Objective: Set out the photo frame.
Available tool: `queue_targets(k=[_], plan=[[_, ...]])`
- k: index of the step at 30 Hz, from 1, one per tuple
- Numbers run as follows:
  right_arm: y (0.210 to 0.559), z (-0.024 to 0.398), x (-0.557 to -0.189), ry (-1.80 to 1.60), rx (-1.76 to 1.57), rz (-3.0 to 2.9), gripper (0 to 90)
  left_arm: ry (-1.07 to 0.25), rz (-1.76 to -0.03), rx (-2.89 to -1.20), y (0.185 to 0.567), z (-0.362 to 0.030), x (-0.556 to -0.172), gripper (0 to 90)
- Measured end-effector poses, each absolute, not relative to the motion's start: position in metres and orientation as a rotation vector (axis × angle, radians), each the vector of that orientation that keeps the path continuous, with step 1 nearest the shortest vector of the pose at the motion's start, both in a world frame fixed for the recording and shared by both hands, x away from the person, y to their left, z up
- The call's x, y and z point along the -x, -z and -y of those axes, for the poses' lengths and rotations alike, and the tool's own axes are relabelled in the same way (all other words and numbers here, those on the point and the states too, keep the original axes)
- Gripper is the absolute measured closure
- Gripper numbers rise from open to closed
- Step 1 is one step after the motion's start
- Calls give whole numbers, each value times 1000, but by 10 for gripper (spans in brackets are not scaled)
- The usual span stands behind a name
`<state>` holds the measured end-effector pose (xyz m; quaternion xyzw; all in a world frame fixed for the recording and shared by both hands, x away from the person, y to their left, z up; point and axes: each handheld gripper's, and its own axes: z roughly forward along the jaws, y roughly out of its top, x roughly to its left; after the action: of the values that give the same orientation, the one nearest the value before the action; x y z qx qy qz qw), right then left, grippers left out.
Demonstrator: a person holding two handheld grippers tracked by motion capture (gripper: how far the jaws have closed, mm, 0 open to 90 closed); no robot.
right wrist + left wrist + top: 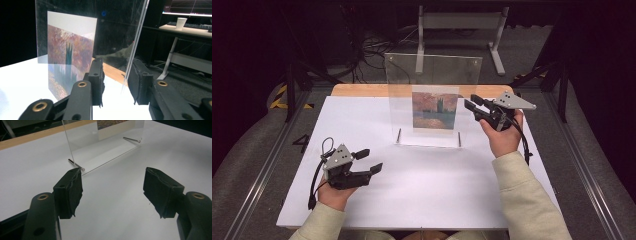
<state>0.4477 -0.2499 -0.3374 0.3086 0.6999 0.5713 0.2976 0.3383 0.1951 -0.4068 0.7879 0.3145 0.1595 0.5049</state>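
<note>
From the high view I have the white worktop (422,200) spread across the middle and lower part of the frame, with a strip of bare wood along its far edge in the upper centre. Standing upright on it, just above centre, is the clear acrylic frame (432,95), resting on two thin metal pegs at its foot; pressed inside it is a small painted print (435,110) in reds, oranges and blues. In the left claw view the lower part of that frame (105,142) fills the upper middle, one peg (76,165) just beyond my left jaw tip and not touching it. My right claw (476,107) sits at the right of centre in the high view, level with the print and up against the frame's right edge. In the right claw view that edge (136,42) runs down between my two jaws, and the print (70,57) shows at the left of the shot; a gap is visible on each side of the pane, so the jaws straddle it without pressing on it yet. My left claw (368,161) rests low at the lower left of the high view, well apart from the frame, jaws spread wide with nothing between them.
</note>
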Motion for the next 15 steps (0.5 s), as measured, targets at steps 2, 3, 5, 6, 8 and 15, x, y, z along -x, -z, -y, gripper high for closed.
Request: queue_targets(k=[2,3,5,6,8,15], plan=[[338,250,-449,-1527,-825,-1860,661,-387,-751,-1912,407,-195,-339,319],[338,250,-450,-1529,-825,-1858,661,-375,-759,-1910,407,-195,-339,318],[339,250,-451,-1535,-832,-1859,659,-375,-756,-1910,408,-194,-339,316],[339,250,-451,-1536,-830,-1860,656,-375,-755,-1911,408,-194,-339,315],[340,250,-452,-1519,-818,-1868,634,-374,-753,-1914,407,-194,-339,314],[353,252,-449,-1446,-860,-1887,436,-370,-756,-1910,408,-196,-339,309]])
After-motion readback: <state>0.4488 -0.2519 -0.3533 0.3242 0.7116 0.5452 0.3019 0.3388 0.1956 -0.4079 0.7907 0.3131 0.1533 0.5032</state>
